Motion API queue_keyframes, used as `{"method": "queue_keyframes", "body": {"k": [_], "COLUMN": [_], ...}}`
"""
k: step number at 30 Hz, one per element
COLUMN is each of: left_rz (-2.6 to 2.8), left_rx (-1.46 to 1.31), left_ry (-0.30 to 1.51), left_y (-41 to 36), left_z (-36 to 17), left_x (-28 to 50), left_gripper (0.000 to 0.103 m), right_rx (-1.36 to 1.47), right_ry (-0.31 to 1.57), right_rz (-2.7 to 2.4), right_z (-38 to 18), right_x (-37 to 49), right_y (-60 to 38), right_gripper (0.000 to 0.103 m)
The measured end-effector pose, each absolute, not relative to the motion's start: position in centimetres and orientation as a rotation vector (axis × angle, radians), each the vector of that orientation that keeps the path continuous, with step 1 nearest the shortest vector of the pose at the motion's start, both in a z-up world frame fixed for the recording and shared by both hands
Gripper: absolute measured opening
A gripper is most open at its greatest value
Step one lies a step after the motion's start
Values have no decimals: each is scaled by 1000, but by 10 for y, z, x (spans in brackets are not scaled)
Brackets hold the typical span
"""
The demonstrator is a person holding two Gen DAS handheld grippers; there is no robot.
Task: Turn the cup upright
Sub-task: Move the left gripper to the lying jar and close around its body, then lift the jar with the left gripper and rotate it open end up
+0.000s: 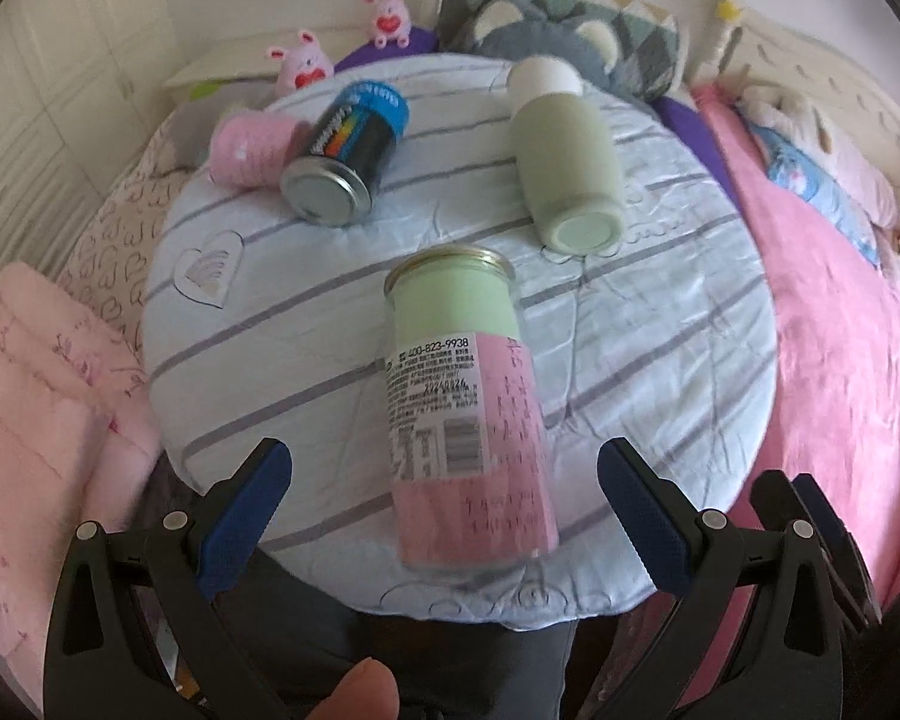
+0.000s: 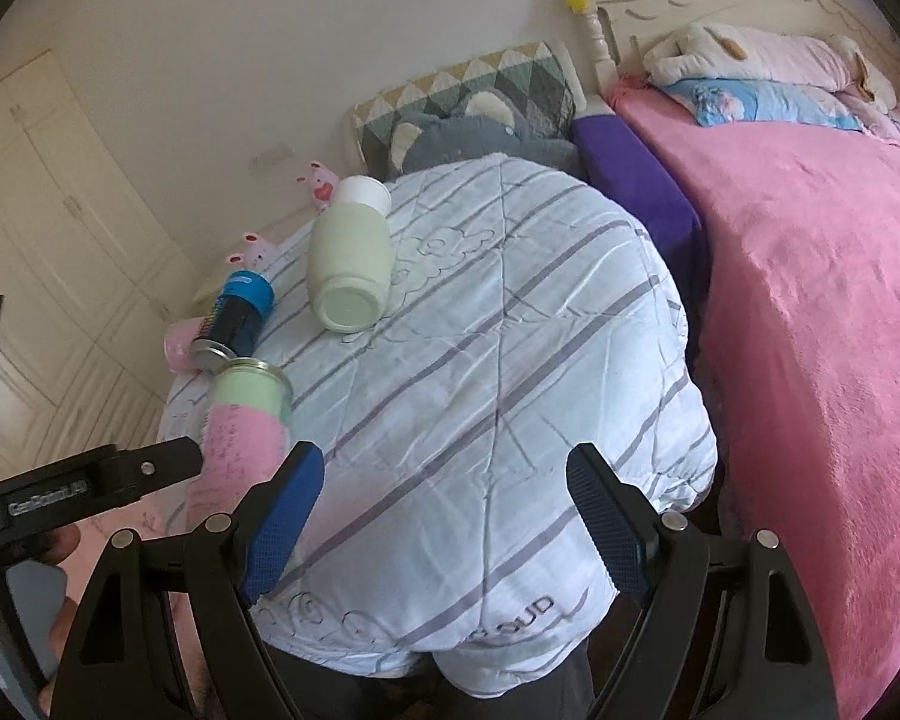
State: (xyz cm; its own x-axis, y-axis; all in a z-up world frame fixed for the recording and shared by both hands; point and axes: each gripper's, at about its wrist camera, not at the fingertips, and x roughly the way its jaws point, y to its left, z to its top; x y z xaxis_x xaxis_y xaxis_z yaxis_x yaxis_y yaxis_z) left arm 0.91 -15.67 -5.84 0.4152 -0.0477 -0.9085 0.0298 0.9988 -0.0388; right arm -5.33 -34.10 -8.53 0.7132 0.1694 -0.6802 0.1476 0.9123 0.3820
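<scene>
Left gripper point(image 1: 444, 516) sits wide open around the pink-and-green labelled glass cup point(image 1: 465, 402), not touching it; the cup lies on its side on the striped white quilt point(image 1: 660, 324). Right gripper point(image 2: 444, 525) hangs wide open too, over bare quilt.

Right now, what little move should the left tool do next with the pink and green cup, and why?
Probably ease the left tool forward and close on the pink and green cup. The cup lies on its side on the striped quilt, between the tool's wide-open fingers, which don't touch it. The right tool is open and off to the side.
</scene>
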Motion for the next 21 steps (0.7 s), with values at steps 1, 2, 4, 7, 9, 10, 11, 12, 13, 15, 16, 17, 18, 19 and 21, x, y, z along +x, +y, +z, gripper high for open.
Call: {"method": "queue_keyframes", "body": {"k": [1, 2, 4, 7, 9, 10, 11, 12, 13, 15, 16, 17, 18, 19, 21], "left_rz": [-42, -36, -24, -7, 1, 0, -2, -5, -7, -19, -31, -41, -54, -66, -88], "left_rx": [-19, -20, -29, -29, -28, -34, -43, -50, -57, -69, -85, -99, -114, -123, -123], "left_ry": [1156, 1174, 1195, 1212, 1230, 1240, 1256, 1270, 1284, 1306, 1319, 1325, 1332, 1339, 1345], "left_y": [-159, -160, -161, -162, -161, -160, -159, -158, -157, -155, -154, -153, -152, -152, -152], "left_z": [-64, -70, -78, -86, -92, -95, -98, -101, -103, -108, -110, -112, -114, -115, -116], "left_x": [13, 19, 27, 38, 47, 50, 53, 56, 58, 61, 62, 63, 63, 64, 66], "left_gripper": [103, 103, 103, 103, 103, 103, 103, 101, 99, 90, 90, 89, 87, 84, 73], "right_rx": [430, 428, 422, 414, 409, 409, 410, 411, 411, 412, 412, 412, 412, 412, 409], "right_ry": [788, 792, 803, 827, 845, 852, 856, 861, 864, 868, 869, 870, 871, 871, 877], "right_rz": [16, 19, 28, 41, 42, 42, 41, 38, 34, 29, 26, 22, 18, 17, 16], "right_z": [-87, -88, -90, -97, -102, -103, -105, -107, -108, -108, -109, -108, -108, -108, -109], "right_x": [-50, -48, -41, -29, -21, -17, -15, -12, -10, -7, -6, -4, -3, -2, -2], "right_y": [-342, -342, -342, -342, -342, -343, -344, -345, -347, -349, -350, -351, -352, -352, -351], "right_gripper": [84, 85, 85, 85, 84, 84, 84, 84, 84, 84, 85, 84, 84, 84, 84]}}
